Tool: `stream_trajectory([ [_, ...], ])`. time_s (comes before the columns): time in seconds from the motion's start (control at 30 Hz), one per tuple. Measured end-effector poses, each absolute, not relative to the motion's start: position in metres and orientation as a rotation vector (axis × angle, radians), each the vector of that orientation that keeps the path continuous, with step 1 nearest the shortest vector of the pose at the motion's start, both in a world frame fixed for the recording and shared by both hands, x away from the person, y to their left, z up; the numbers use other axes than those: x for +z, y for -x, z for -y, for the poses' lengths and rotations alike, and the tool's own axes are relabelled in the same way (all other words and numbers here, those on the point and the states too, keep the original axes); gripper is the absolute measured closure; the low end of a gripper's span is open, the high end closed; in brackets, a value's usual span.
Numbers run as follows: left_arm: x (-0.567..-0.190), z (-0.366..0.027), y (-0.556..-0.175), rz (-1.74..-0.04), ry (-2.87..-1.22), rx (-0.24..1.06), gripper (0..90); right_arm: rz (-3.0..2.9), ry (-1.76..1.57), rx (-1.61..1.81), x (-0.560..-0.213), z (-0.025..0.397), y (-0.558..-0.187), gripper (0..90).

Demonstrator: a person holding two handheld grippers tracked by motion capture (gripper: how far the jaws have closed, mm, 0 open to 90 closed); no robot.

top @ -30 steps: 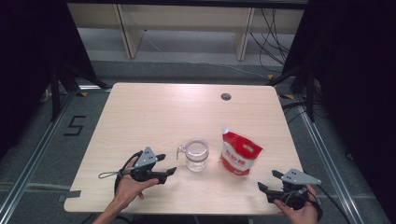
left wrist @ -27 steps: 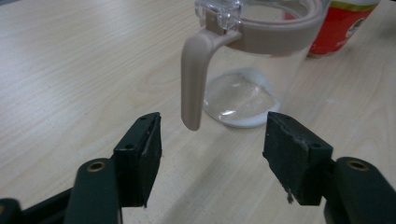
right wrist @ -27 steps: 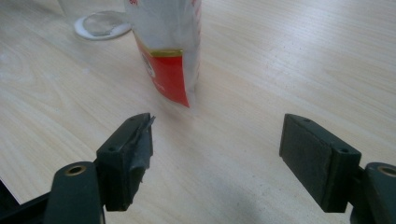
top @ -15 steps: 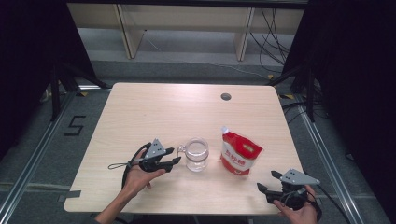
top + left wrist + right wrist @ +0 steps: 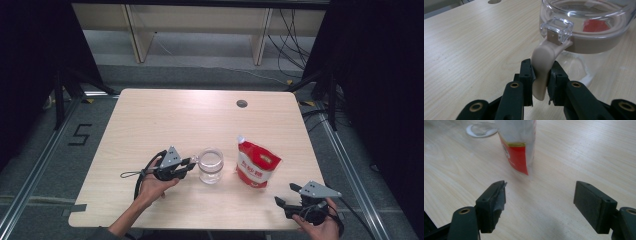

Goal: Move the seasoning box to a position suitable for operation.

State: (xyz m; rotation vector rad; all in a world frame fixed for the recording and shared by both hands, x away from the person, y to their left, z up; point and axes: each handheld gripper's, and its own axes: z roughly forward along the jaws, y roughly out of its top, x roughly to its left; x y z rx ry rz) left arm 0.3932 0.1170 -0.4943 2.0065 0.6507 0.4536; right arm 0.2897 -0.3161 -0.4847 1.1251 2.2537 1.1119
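Note:
A clear glass jug (image 5: 210, 165) with a beige band and beige handle (image 5: 543, 65) stands near the table's front middle. My left gripper (image 5: 189, 164) is shut on that handle, its jaws pressed on both sides of it in the left gripper view (image 5: 540, 75). A red and white pouch (image 5: 256, 164) with a white spout stands just right of the jug, and its lower corner (image 5: 518, 148) shows ahead of my right gripper (image 5: 541, 195). The right gripper (image 5: 284, 199) hovers open at the front right corner, apart from the pouch, nothing between its jaws.
The light wooden table (image 5: 165, 120) has a round cable hole (image 5: 242, 103) at the back right. Beyond the table stand shelf legs and loose cables on the floor. A person's hands come in from the front edge.
My left gripper moved right, from beside the jug up to its handle, and shut on it. The right gripper stayed almost still at the front right.

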Motion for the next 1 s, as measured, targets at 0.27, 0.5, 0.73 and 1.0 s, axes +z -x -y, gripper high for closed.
stream_trajectory([
  [0.27, -0.494, -0.119, -0.391, -0.664, -1.999, 0.423, 75.6, -2.25, -1.127, 1.124, -0.485, 0.317, -0.29, 27.6],
  [0.5, -0.494, -0.121, -0.381, -0.629, -2.004, 0.397, 75.6, -2.263, -1.145, 1.134, -0.483, 0.313, -0.286, 29.0],
  [0.73, -0.493, -0.121, -0.366, -0.624, -2.015, 0.371, 75.4, -2.267, -1.08, 1.192, -0.48, 0.312, -0.285, 33.2],
  [1.0, -0.493, -0.121, -0.35, -0.613, -2.022, 0.358, 75.3, -2.311, -1.018, 1.283, -0.476, 0.308, -0.281, 35.9],
])
